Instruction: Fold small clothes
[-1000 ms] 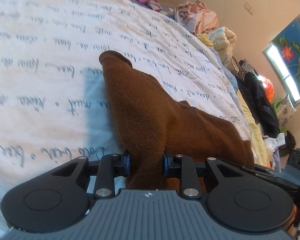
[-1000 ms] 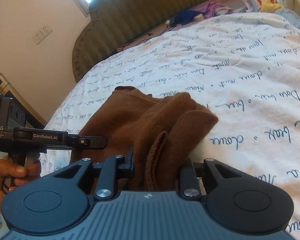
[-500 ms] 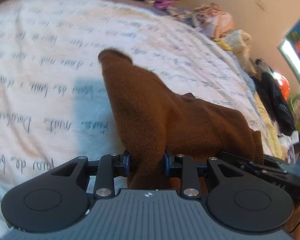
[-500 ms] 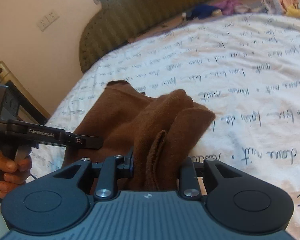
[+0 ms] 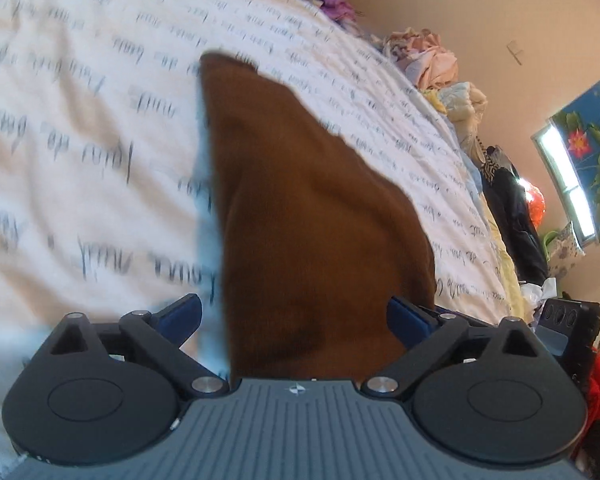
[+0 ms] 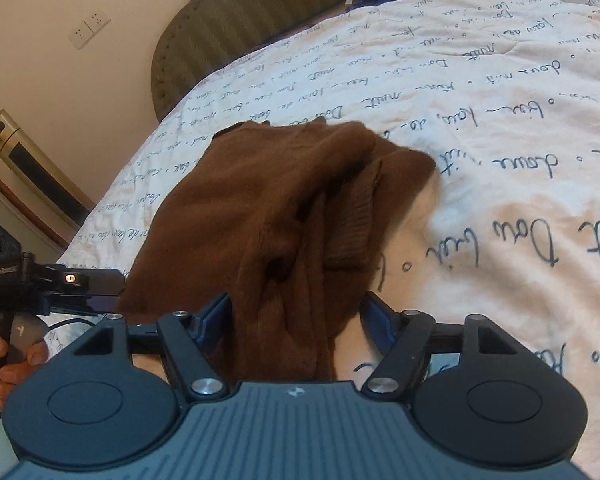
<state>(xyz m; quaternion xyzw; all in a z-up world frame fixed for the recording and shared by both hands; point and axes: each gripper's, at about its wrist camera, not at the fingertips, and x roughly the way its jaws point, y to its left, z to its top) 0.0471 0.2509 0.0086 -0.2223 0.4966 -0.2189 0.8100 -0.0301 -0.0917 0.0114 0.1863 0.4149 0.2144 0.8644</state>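
Both sets of jaws stand wide apart, nothing pinched. Left gripper (image 5: pixel 294 318) and right gripper (image 6: pixel 296 318) each straddle the near edge of the brown knit garment (image 6: pixel 268 216), which lies on the script-printed bedspread (image 6: pixel 500 152). Its long axis runs straight away from the left gripper; bunched folds sit just ahead of the right, so the right looks nearer the untidy part.
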